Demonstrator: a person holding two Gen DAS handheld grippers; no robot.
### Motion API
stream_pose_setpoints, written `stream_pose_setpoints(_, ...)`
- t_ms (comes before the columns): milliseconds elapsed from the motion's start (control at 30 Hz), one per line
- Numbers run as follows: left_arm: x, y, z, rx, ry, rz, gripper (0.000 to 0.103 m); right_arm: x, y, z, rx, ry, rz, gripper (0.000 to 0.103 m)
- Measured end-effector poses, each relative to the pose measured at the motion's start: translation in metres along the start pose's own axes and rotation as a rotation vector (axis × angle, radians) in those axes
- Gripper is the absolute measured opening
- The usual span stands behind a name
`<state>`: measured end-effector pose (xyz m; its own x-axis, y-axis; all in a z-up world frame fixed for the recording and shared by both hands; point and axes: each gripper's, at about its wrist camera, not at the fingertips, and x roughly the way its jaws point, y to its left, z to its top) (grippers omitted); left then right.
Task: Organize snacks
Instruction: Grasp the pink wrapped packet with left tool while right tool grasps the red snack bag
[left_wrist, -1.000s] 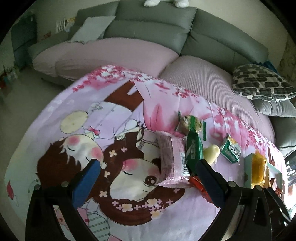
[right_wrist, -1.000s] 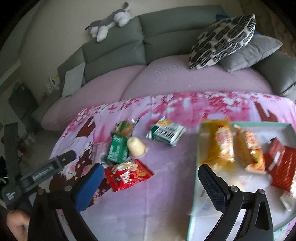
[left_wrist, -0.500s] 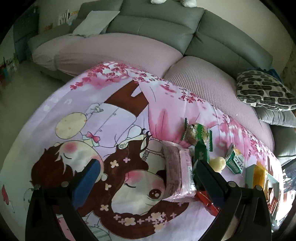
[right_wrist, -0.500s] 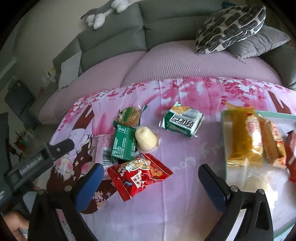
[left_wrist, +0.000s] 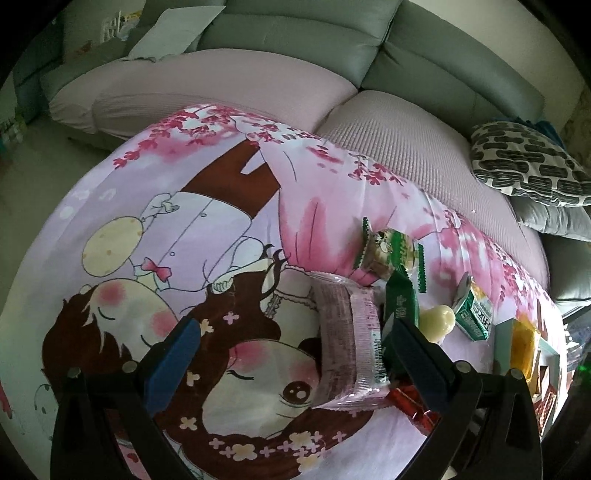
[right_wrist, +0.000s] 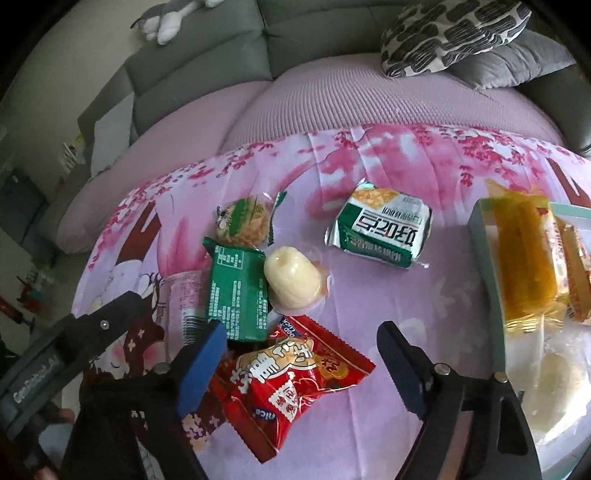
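Observation:
Snacks lie on a pink cartoon cloth (left_wrist: 207, 229). My right gripper (right_wrist: 301, 356) is open, its jaws straddling a red snack packet (right_wrist: 291, 380). Beyond it lie a dark green packet (right_wrist: 236, 291), a pale yellow jelly cup (right_wrist: 293, 278), a round green-wrapped cookie (right_wrist: 242, 221) and a green-and-white packet (right_wrist: 382, 230). A pale green tray (right_wrist: 484, 243) at the right holds yellow and orange wrapped snacks (right_wrist: 524, 258). My left gripper (left_wrist: 291, 356) is open and empty, just above a pink wafer packet (left_wrist: 351, 343).
A grey sofa with pink seat covers (left_wrist: 229, 85) runs behind the table. A black-and-white patterned cushion (right_wrist: 454, 29) and a grey cushion (right_wrist: 517, 62) lie on it. A plush toy (right_wrist: 166, 22) sits on the sofa back. My left gripper's body (right_wrist: 62, 358) shows at the left of the right wrist view.
My right gripper has moved left and down from the tray until the red packet sits between its jaws. My left gripper has moved closer to the pink wafer packet.

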<state>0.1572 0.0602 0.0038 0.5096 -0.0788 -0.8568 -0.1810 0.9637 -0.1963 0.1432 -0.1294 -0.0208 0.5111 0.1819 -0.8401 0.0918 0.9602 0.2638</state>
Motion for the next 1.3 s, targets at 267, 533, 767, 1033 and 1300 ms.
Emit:
stream_pose_setpoints(267,0.014,-0.007,-0.005,0.004,0.057,-0.031,0.103,-0.004,-0.008,-0.008,-0.002,0.019,-0.008,0.076)
stream_pose_setpoints(533,0.029,-0.011,-0.012,0.007,0.114,-0.062,0.086,-0.009,-0.017,-0.023,0.001,0.053,0.002,0.071)
stream_pose_setpoints(767,0.041,-0.011,-0.018,-0.007,0.154,-0.087,0.075,-0.003,-0.008,-0.034,-0.033,0.073,-0.007,0.070)
stream_pose_setpoints(1033,0.049,-0.014,-0.021,0.013,0.159,-0.057,0.075,0.000,-0.002,-0.037,-0.070,0.064,-0.024,0.063)
stream_pose_setpoints(1300,0.049,-0.008,-0.017,-0.014,0.149,-0.080,0.070,-0.006,-0.013,-0.040,-0.068,0.065,-0.019,0.055)
